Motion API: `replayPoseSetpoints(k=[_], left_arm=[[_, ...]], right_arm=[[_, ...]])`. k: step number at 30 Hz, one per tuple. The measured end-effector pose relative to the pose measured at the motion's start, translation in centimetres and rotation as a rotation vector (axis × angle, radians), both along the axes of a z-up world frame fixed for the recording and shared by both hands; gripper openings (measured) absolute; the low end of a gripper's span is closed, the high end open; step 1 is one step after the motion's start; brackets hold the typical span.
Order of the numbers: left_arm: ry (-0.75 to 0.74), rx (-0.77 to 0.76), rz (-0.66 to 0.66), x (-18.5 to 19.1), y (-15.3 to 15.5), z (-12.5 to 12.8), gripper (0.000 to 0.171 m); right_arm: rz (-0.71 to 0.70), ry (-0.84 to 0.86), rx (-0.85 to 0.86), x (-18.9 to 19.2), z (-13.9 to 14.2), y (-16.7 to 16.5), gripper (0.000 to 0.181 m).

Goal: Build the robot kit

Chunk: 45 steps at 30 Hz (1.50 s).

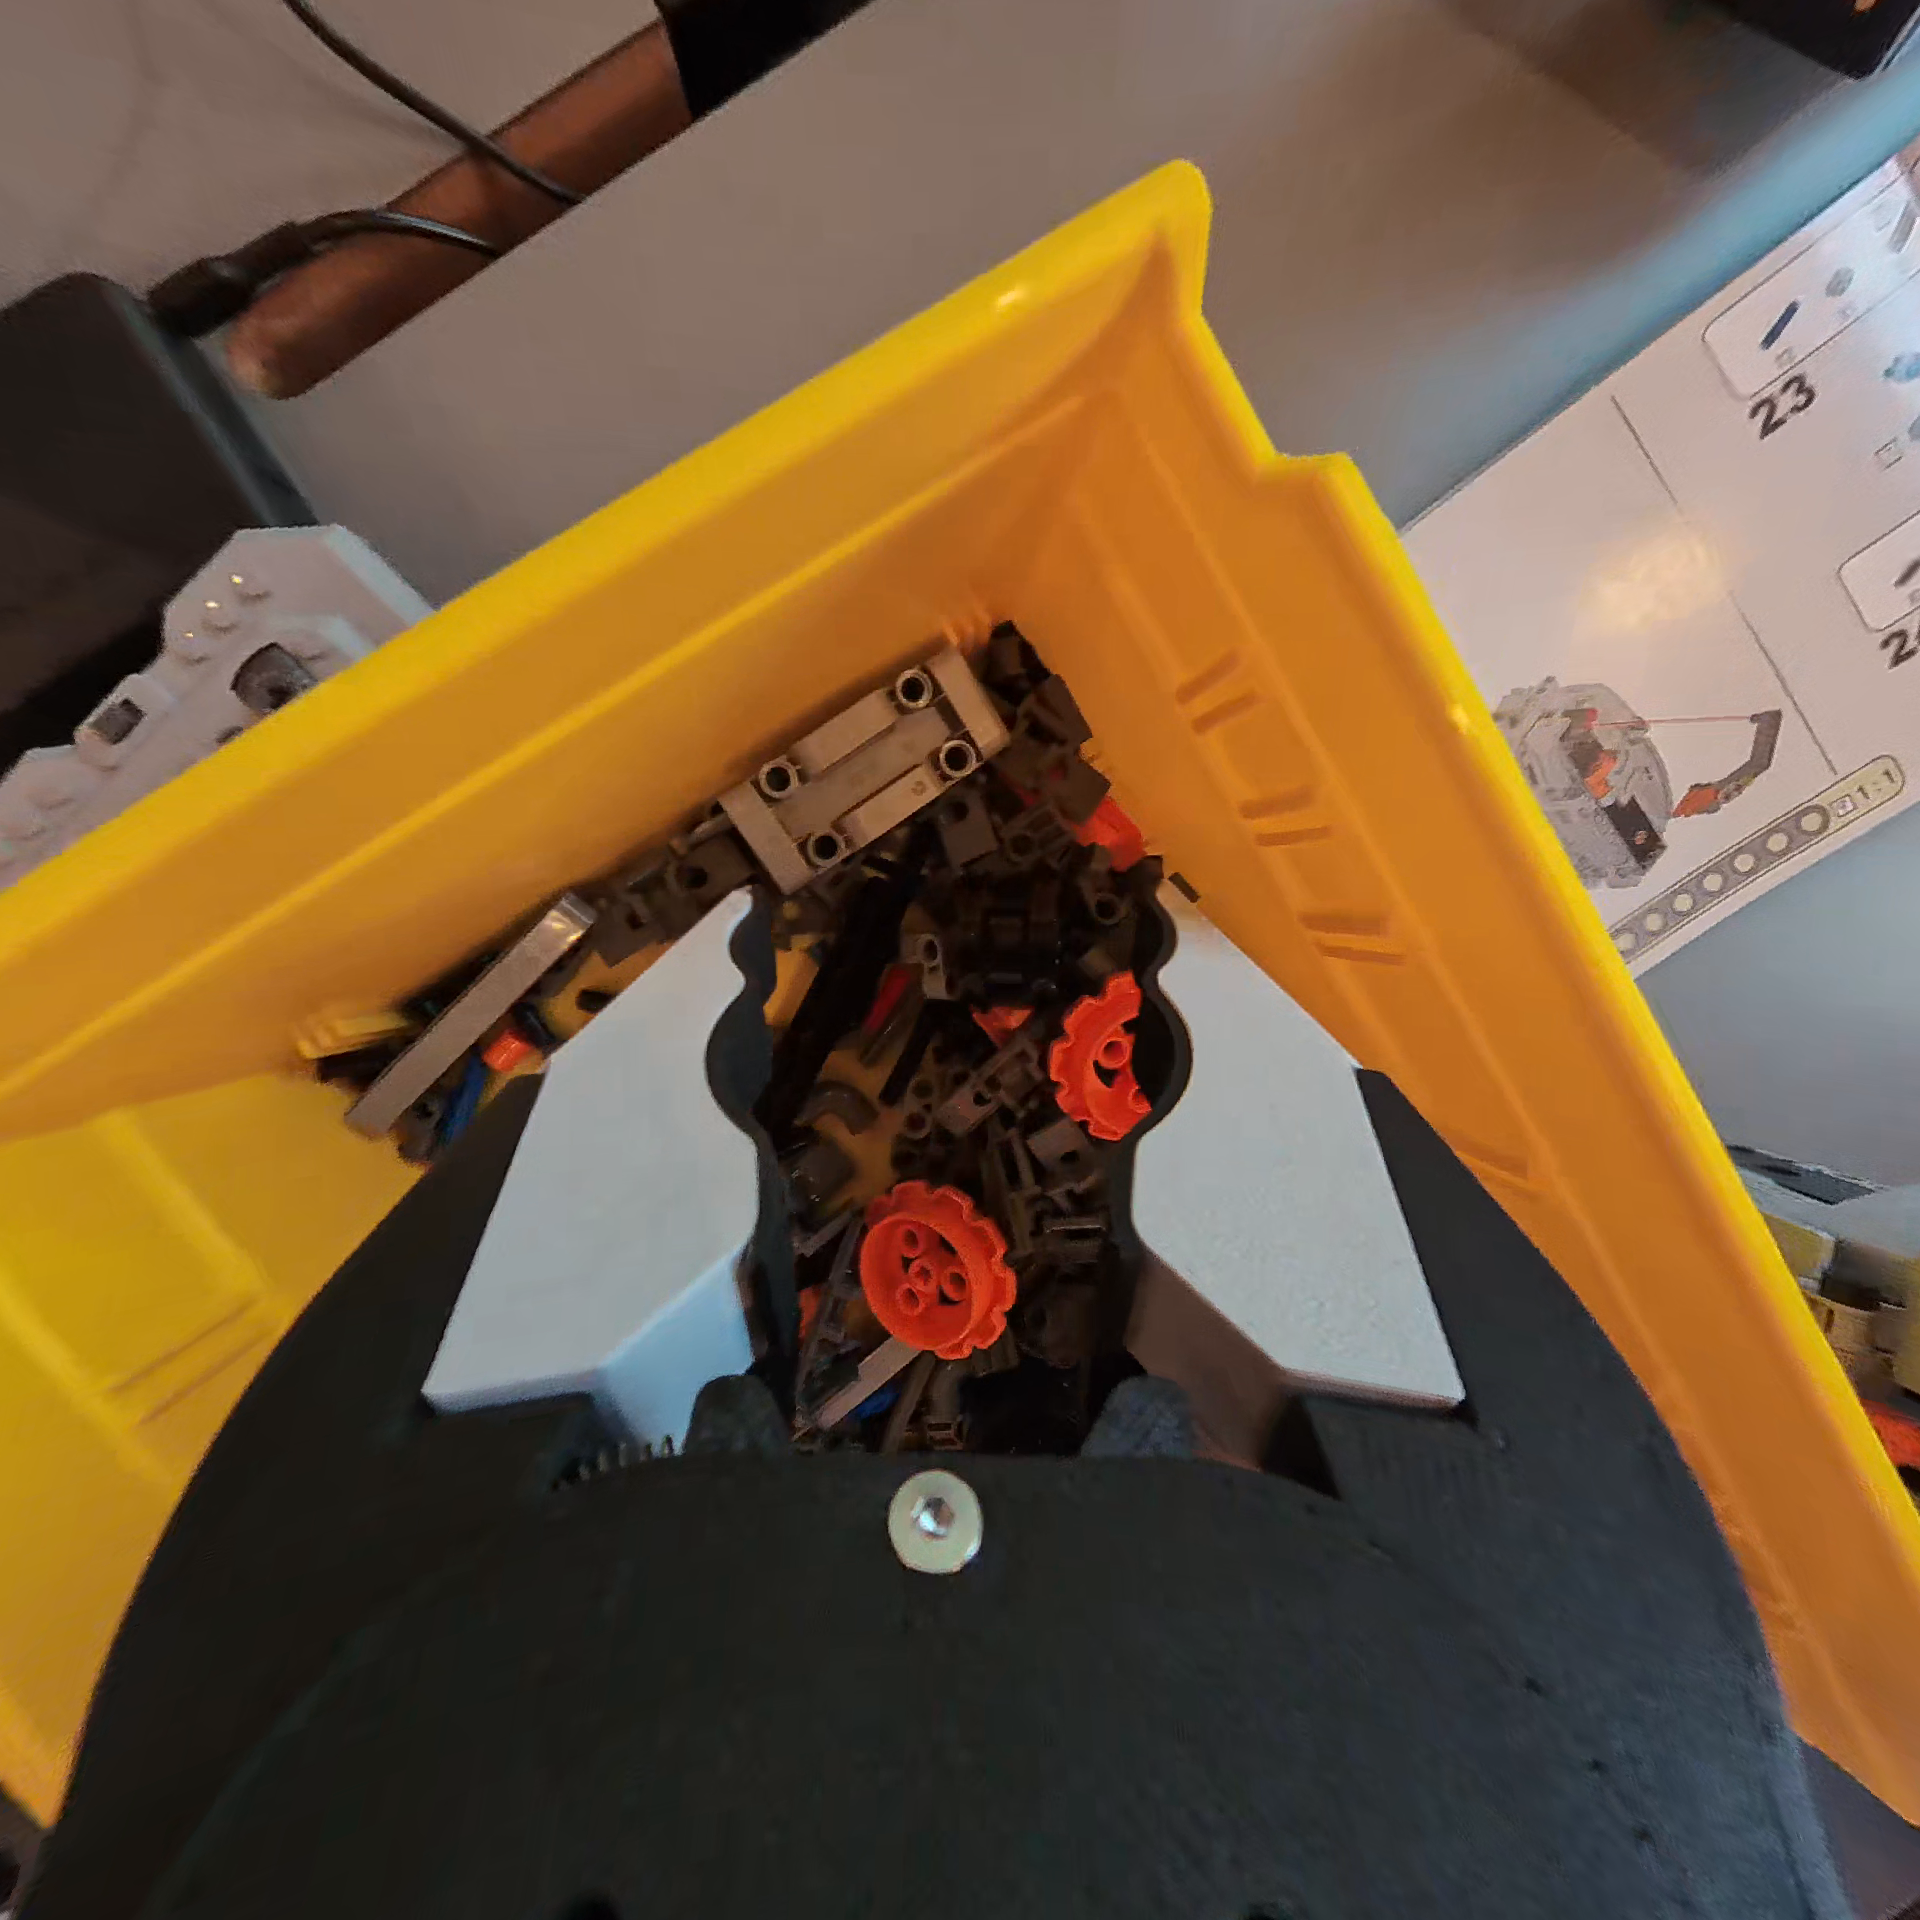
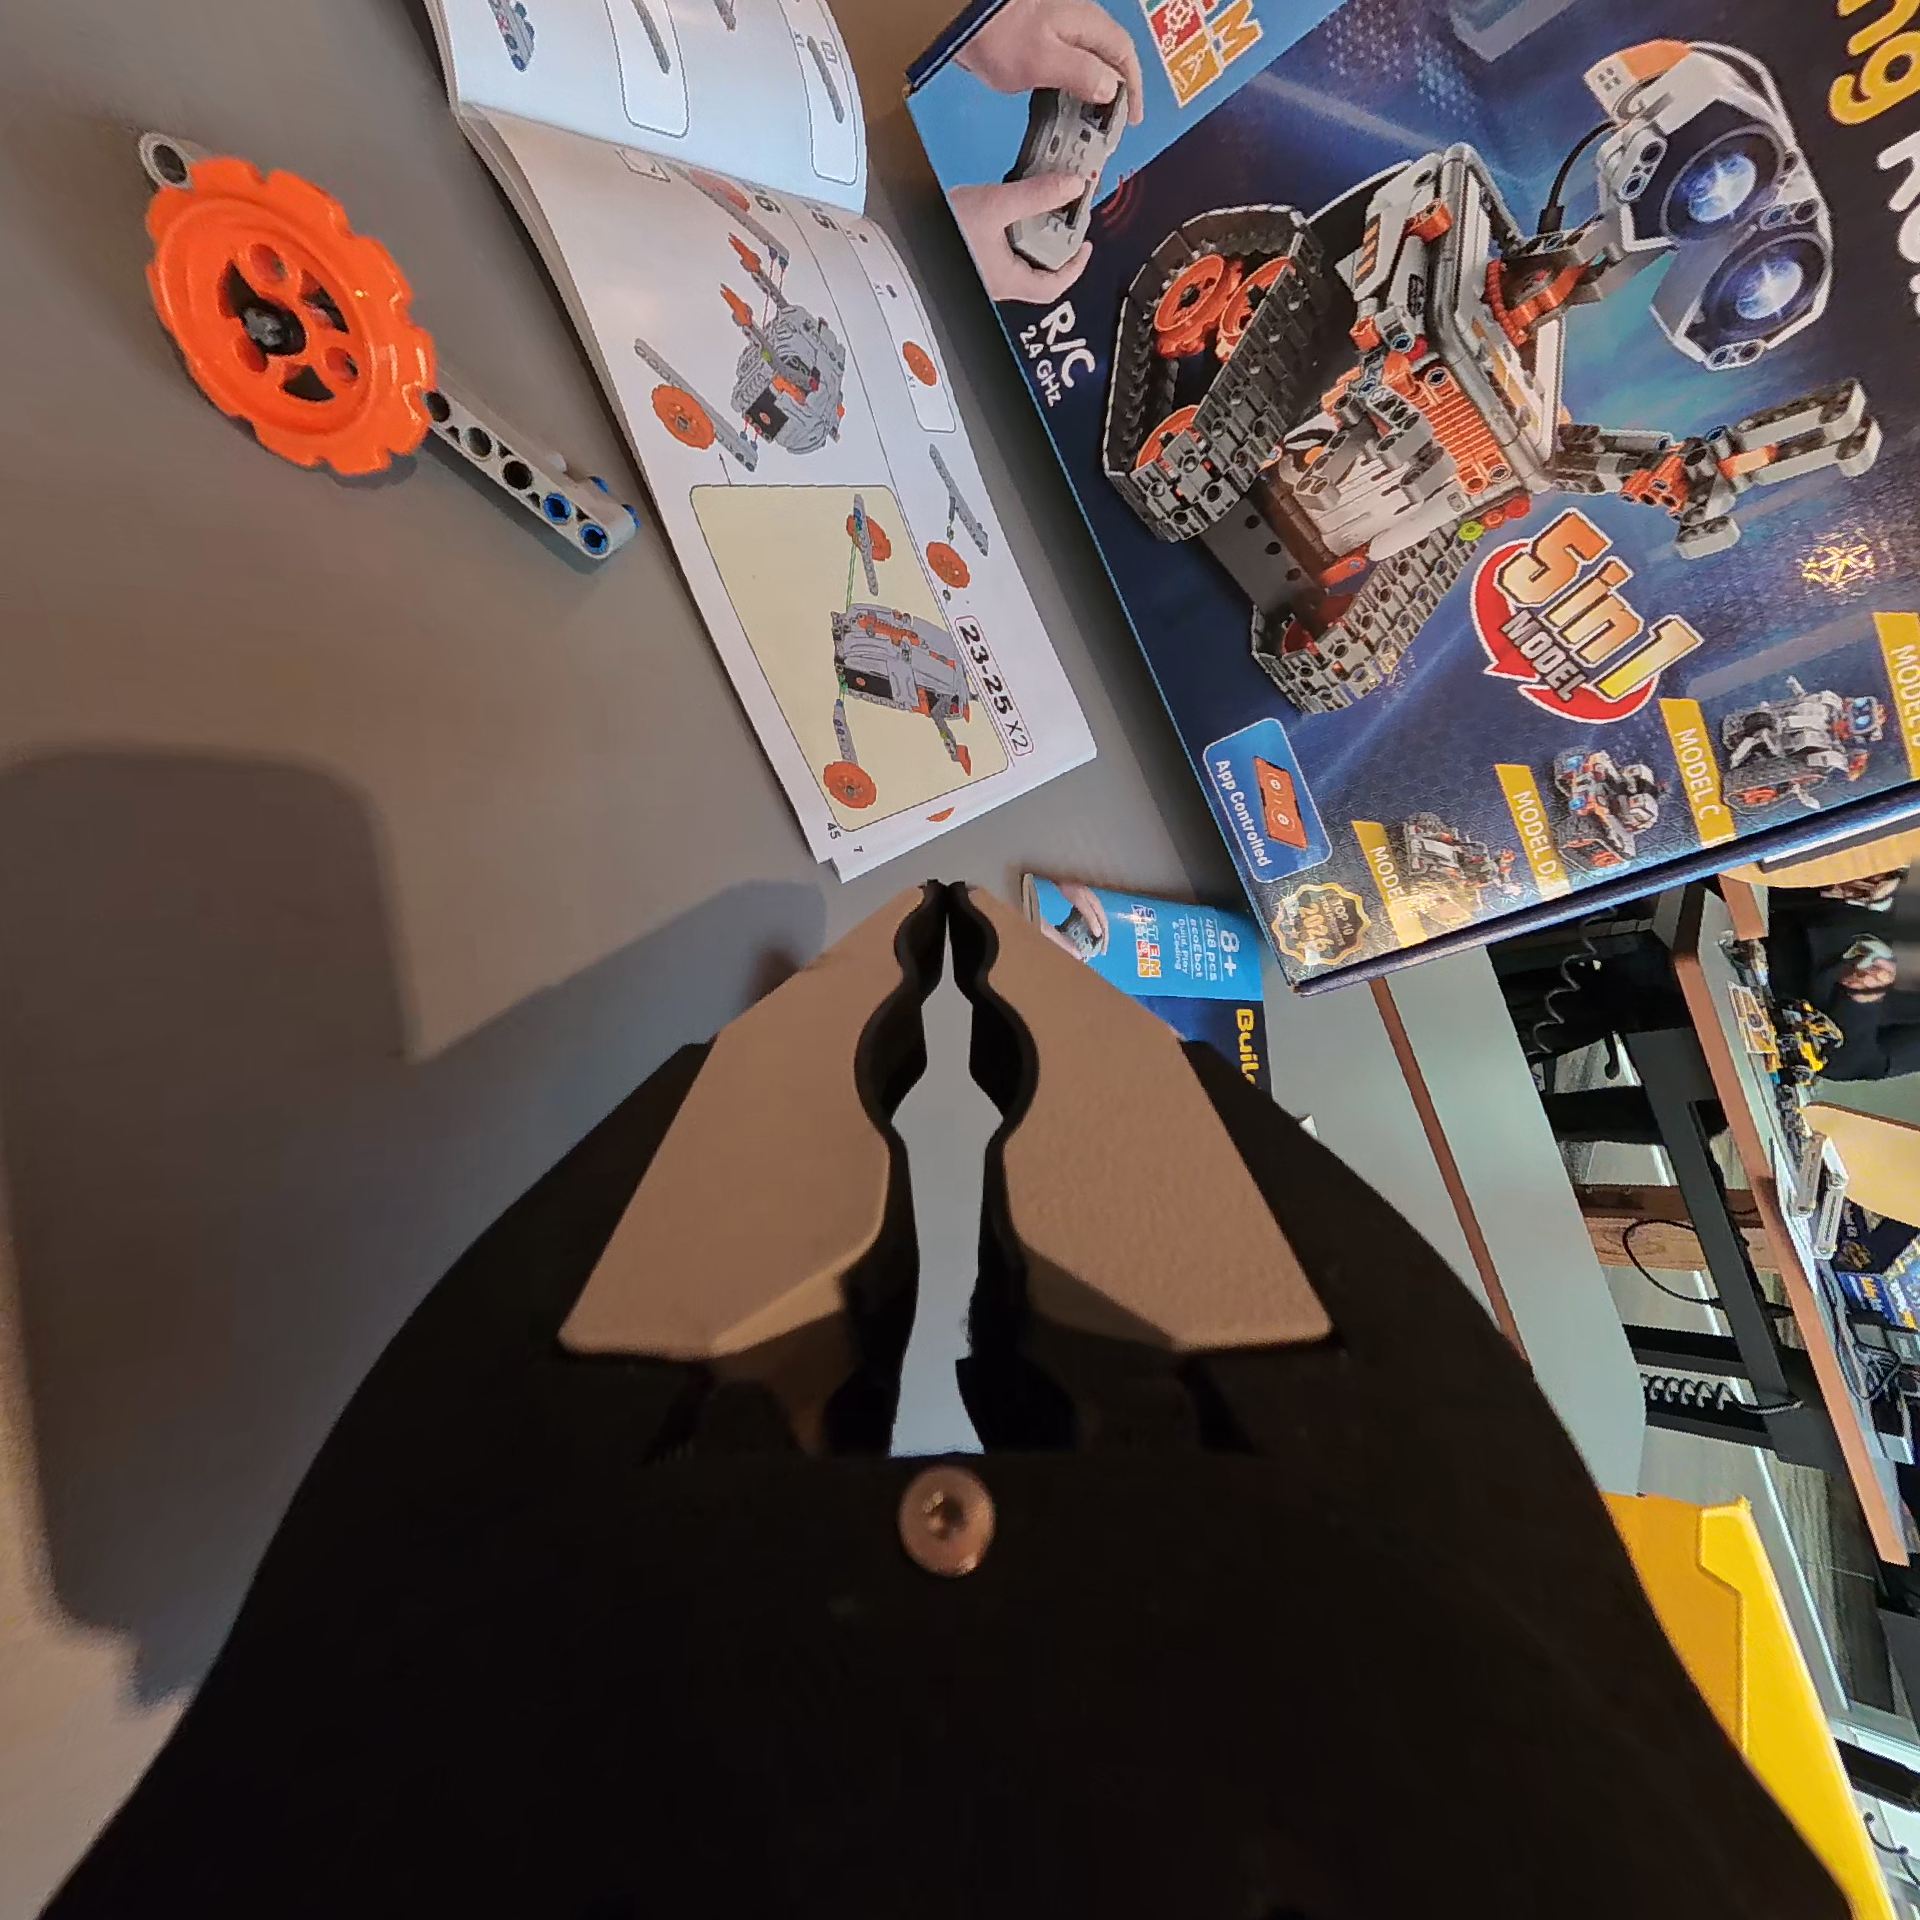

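In the left wrist view my left gripper [image 1: 956,925] is open and reaches into a tilted yellow bin [image 1: 727,499] heaped with small dark building parts. Two orange toothed wheels [image 1: 935,1283] [image 1: 1107,1055] lie between its fingers, and a grey pin-hole block [image 1: 868,769] lies just beyond the tips. Nothing is gripped. In the right wrist view my right gripper [image 2: 943,894] is shut with its tips touching and empty, above the grey table. An orange toothed wheel [image 2: 286,312] mounted on a grey holed beam [image 2: 520,468] lies far ahead to the left.
An open instruction booklet [image 2: 831,468] lies ahead of the right gripper, with a large printed toy box [image 2: 1455,416] to its right and a small blue leaflet [image 2: 1153,956] beside the tips. The booklet [image 1: 1662,623] and a white part-built model [image 1: 208,665] flank the bin. The left gripper's tips are roughly 50 centimetres from the right gripper's.
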State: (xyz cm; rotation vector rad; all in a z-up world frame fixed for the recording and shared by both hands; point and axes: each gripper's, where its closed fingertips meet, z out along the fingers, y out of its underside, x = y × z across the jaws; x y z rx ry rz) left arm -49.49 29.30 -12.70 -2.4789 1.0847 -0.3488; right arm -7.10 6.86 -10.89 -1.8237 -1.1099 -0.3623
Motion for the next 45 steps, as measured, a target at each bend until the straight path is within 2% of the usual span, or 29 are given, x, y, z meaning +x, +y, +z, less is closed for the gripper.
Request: replayPoseSetpoints(k=[5, 11, 15, 16, 21, 23, 27, 32, 35, 38, 45], left_arm=[[0.147, -0.011, -0.015, -0.3, -0.2, -2.0, 0.067], [0.169, -0.032, -0.007, 0.2, -0.4, -2.5, 0.062], [0.166, -0.067, 0.002, -0.5, -1.0, -2.3, 0.033], [0.184, -0.062, 0.015, -1.2, -0.9, -2.3, 0.025], [0.329, -0.041, 0.185, -7.7, 0.3, -2.0, 0.020], [0.287, -0.054, 0.226, -8.7, 0.2, -1.6, 0.023], [0.144, -0.002, 0.271, -8.5, 0.8, 0.9, 0.030], [-0.021, 0.063, 0.154, -4.6, 0.8, 3.0, 0.042], [0.018, 0.057, 0.058, -3.1, 0.3, 1.9, 0.040], [0.079, 0.034, 0.015, -2.8, 0.1, 0.3, 0.037], [0.087, 0.018, 0.027, -3.4, 0.5, -0.8, 0.033]], right_arm=[[-0.005, 0.000, -0.006, 0.2, -0.2, 0.0, 0.000], [0.001, -0.003, -0.016, 0.1, -0.4, 0.0, 0.000], [0.004, -0.009, -0.017, 0.0, -0.4, -0.1, 0.000], [0.005, -0.010, -0.016, -0.1, -0.4, -0.1, 0.000], [0.007, -0.004, -0.013, -0.1, -0.3, 0.0, 0.000], [0.003, -0.005, -0.020, 0.0, -0.5, 0.1, 0.000], [-0.008, -0.009, -0.028, 0.3, -0.9, 0.2, 0.000], [-0.023, 0.000, -0.021, 0.8, -0.8, 0.4, 0.000], [-0.032, 0.000, -0.022, 1.1, -0.8, 0.4, 0.000], [-0.030, 0.008, -0.017, 1.1, -0.6, 0.4, 0.000], [-0.014, 0.000, -0.016, 0.7, -0.5, 0.2, 0.000]])
